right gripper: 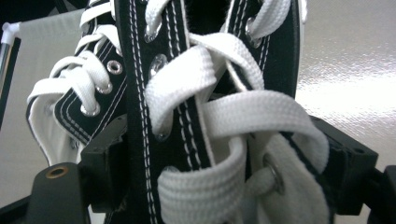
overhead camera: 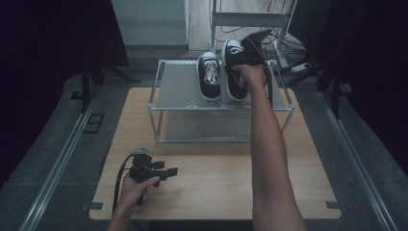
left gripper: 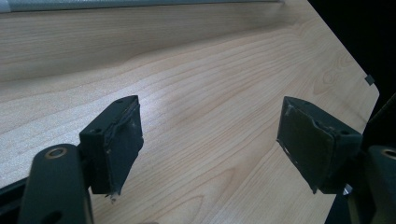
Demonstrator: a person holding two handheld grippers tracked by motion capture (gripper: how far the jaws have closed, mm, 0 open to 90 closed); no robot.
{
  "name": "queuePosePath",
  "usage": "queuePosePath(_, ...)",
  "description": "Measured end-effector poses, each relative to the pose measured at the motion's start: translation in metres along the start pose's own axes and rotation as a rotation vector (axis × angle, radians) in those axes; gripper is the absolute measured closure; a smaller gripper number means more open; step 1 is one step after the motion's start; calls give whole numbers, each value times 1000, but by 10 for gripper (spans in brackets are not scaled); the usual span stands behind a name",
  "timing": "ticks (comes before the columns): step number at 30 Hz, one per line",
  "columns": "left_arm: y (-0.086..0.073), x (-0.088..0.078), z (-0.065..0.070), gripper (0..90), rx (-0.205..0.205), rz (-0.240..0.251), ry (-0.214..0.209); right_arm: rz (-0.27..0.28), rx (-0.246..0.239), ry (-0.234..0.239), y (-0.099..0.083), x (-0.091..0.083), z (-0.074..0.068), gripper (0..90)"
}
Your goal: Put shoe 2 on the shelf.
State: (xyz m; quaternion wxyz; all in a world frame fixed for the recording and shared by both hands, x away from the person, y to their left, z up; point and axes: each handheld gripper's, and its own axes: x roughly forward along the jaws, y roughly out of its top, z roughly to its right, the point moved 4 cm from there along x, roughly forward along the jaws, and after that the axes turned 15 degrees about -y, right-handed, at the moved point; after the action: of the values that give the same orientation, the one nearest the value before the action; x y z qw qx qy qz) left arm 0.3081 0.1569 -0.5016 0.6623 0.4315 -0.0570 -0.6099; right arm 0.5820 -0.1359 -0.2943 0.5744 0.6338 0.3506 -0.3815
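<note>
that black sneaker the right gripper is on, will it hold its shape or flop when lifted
The right sneaker looks like soft canvas, so its upper probably buckles where the right gripper sits around the laced part. The white rubber toe and sole likely stay stiff. The loose laces may shift, so the hold could slip slightly.

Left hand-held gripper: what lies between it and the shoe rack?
Only bare wooden tabletop lies between the left hand-held gripper and the shoe rack, as the high view shows; its open jaws hold nothing.
</note>
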Motion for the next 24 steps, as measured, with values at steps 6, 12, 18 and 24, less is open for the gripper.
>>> queuePosePath(6,-1,7,3,225,10,-21,-10,-11,39,0,2,12,1,190)
queuePosePath(12,-1,7,2,225,4,-20,-5,-37,55,-7,3,20,2,190)
queuePosePath(18,-2,10,3,225,8,-28,-8,-49,66,9,5,22,4,190)
queuePosePath(24,-2,10,3,225,9,-30,-6,-63,68,9,5,26,4,182)
